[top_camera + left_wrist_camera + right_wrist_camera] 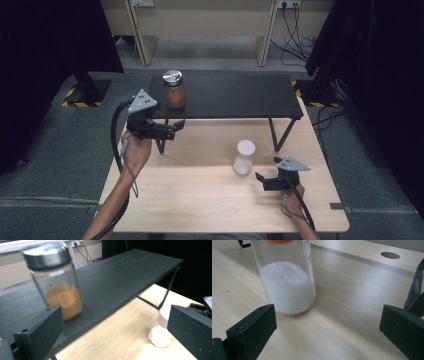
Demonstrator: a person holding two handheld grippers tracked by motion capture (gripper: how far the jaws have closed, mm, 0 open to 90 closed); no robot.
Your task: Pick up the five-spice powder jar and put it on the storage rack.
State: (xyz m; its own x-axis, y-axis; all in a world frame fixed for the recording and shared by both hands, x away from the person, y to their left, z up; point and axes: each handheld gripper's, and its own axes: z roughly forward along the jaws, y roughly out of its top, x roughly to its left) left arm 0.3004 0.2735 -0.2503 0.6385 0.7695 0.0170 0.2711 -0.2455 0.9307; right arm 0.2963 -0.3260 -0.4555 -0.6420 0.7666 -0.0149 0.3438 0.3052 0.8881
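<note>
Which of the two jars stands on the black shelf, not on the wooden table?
The jar with brown powder and a metal lid stands on the black shelf. The jar with white powder stands on the wooden table.

High view overhead; gripper views close, sharing table.

Light wood table sits on grey carpet, with a low black shelf across its far half. Beige desk legs along the top, cables upper right, dark curtains both sides.
</note>
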